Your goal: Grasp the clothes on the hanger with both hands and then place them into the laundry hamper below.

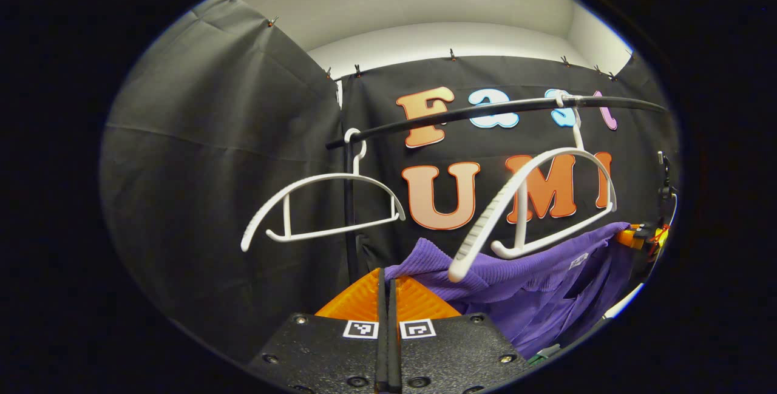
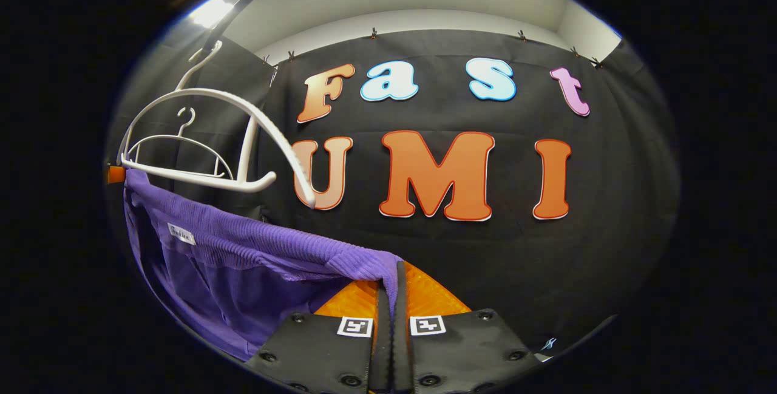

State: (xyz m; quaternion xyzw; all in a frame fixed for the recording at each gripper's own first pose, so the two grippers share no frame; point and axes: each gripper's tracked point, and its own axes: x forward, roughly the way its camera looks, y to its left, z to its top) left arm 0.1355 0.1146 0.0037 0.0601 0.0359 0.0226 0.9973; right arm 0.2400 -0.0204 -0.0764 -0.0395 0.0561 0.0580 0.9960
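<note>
The purple garment (image 1: 534, 285) is off its hanger and hangs stretched between the two grippers, its ribbed top edge pulled into a taut band. In the left gripper view it spreads from the centre toward four o'clock, with a small white label near its upper edge; one corner of the ribbed band runs down to the left gripper (image 1: 386, 288) at six o'clock, whose jaws are pressed together with the cloth's corner pinched at their tips. At the garment's far end, near three o'clock, the other gripper shows small at the cloth's edge. In the right gripper view the garment (image 2: 243, 260) fills the space from nine o'clock down to the centre, its ribbed edge sloping down to the right gripper (image 2: 394, 278) at six o'clock, where the fabric folds over and into the slit between the closed jaws, which pinch it. Just above the cloth hangs the bare white hanger (image 1: 534, 200), tilted, its hook on the black rail (image 1: 485, 112) that crosses the upper part of the left gripper view; its lower bar sits close over the ribbed edge. A second white hanger (image 1: 322, 206), also bare, hangs on the rail's end toward nine o'clock.
</note>
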